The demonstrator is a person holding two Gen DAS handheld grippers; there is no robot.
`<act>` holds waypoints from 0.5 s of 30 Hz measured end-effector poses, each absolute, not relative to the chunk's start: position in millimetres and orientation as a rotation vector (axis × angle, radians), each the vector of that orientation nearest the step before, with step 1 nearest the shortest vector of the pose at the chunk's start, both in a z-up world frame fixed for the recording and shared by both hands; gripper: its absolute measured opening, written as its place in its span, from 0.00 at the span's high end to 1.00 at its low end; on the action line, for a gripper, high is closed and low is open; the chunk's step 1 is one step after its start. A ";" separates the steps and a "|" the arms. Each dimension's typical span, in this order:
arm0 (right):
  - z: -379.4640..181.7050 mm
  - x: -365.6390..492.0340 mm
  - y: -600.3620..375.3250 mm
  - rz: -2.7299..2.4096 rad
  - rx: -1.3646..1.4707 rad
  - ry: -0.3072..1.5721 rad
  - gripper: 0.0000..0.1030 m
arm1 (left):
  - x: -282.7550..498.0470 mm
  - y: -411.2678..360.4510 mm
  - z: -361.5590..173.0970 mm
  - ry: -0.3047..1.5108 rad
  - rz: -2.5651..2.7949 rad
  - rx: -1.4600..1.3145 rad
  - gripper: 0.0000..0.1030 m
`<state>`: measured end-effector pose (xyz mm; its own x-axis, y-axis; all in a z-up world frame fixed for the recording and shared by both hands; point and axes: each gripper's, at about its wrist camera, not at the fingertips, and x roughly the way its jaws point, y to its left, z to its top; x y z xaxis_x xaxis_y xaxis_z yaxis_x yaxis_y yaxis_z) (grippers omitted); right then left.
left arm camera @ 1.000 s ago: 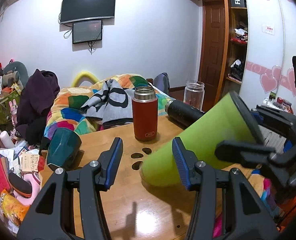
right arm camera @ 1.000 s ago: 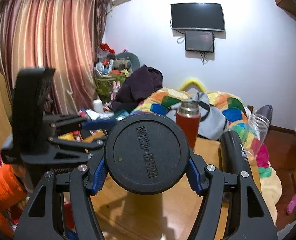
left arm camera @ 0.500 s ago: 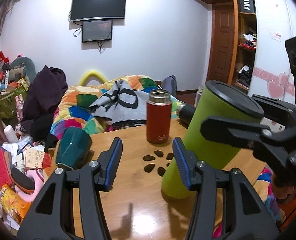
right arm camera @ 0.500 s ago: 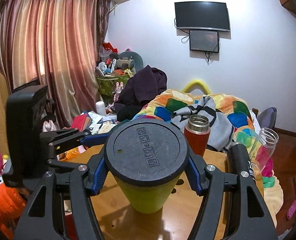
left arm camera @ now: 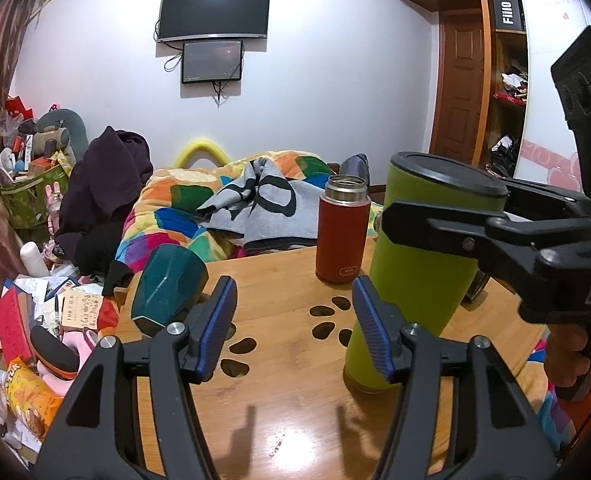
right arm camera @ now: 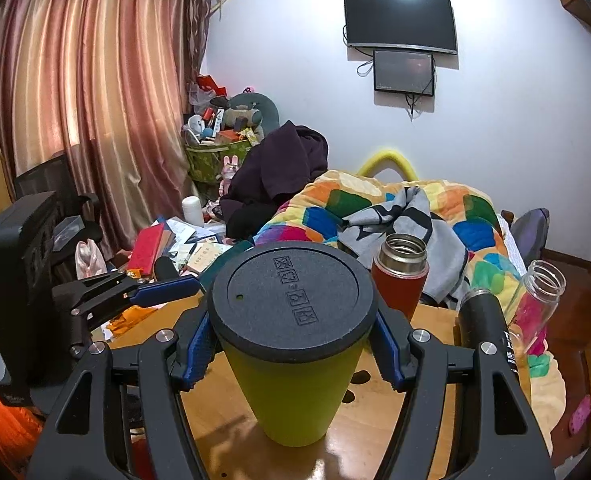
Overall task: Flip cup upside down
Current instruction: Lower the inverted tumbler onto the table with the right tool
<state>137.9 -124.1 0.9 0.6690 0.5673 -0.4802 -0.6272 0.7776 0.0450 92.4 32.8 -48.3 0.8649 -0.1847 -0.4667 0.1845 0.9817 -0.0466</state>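
A lime green cup (left arm camera: pixel 415 276) with a black lid (right arm camera: pixel 293 298) stands upright on the wooden table (left arm camera: pixel 287 412), narrow end down. My right gripper (right arm camera: pixel 291 350) is shut on the cup just under the lid; it shows from the side in the left wrist view (left arm camera: pixel 447 228). My left gripper (left arm camera: pixel 293 324) is open and empty, just left of the cup's base, its right finger (left arm camera: pixel 371 336) in front of the cup.
A red flask (left arm camera: pixel 341 232), open at the top, stands behind the cup. A teal cup (left arm camera: pixel 163 292) lies on its side at the table's left edge. A black bottle (right arm camera: pixel 485 332) and a clear jar (right arm camera: pixel 539 300) are at the right. A cluttered bed lies behind.
My right gripper has turned the green cup from lying tilted to standing upright and set its narrow end on the table. My left gripper stayed open and shifted slightly.
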 end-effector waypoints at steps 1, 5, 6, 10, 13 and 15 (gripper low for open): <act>0.6 138.4 -124.0 0.675 -0.127 0.499 0.39 | 91.9 33.8 -48.0 0.487 -0.192 -0.002 0.42; -0.6 141.0 -123.6 0.685 -0.106 0.515 0.38 | 88.8 38.4 -46.4 0.478 -0.178 -0.007 0.39; -1.0 141.0 -123.9 0.691 -0.102 0.518 0.38 | 88.8 39.2 -45.9 0.476 -0.176 -0.008 0.38; -1.7 141.3 -123.5 0.684 -0.109 0.514 0.38 | 86.0 42.9 -43.0 0.464 -0.168 -0.012 0.36; -2.9 142.4 -125.8 0.689 -0.099 0.521 0.38 | 85.2 44.1 -41.4 0.459 -0.163 -0.011 0.36; -2.4 140.3 -127.3 0.691 -0.096 0.523 0.38 | 83.5 45.9 -39.5 0.454 -0.158 -0.016 0.35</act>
